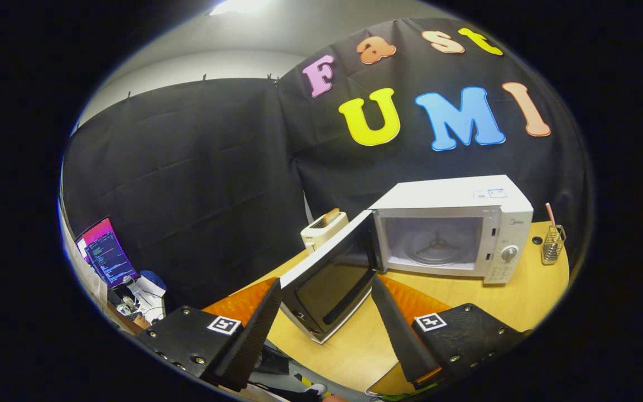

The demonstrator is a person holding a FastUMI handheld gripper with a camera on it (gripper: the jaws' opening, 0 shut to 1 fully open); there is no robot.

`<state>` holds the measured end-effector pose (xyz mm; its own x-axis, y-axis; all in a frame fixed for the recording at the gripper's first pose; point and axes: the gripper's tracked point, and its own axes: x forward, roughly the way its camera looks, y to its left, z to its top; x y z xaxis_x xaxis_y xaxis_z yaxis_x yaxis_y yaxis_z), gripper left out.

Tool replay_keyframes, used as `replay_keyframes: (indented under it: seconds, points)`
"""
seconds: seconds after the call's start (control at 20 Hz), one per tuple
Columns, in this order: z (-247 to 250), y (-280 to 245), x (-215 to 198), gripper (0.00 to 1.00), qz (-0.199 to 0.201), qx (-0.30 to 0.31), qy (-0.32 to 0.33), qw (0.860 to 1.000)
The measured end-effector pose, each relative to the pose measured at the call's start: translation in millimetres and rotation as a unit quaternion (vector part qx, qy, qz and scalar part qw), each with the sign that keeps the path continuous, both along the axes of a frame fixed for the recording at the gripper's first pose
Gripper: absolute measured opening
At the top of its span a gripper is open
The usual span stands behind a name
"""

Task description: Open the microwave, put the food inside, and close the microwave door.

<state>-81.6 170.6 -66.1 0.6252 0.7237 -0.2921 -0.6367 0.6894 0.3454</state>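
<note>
With jaws spread, gripper (321,301) empty; microwave (455,223) door (330,279) swung open between/just ahead.

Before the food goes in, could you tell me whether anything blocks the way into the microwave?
Nothing visible does. The microwave door is swung wide open toward the open gripper, and the cavity holds only its turntable ring. The door's lower edge sits between the fingers, none of which grips anything.
</note>
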Motion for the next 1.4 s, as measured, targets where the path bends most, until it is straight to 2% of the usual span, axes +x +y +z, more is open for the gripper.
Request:
replay_keyframes:
  seconds: [0.45, 0.65, 1.4]
  points:
    - [-57, -93, 7, 0.98, -0.064, -0.019, 0.067, 0.996]
    - [-88, -118, 5, 0.98, -0.077, -0.024, 0.103, 0.991]
    - [-197, -142, -32, 0.98, -0.062, -0.058, 0.254, 0.963]
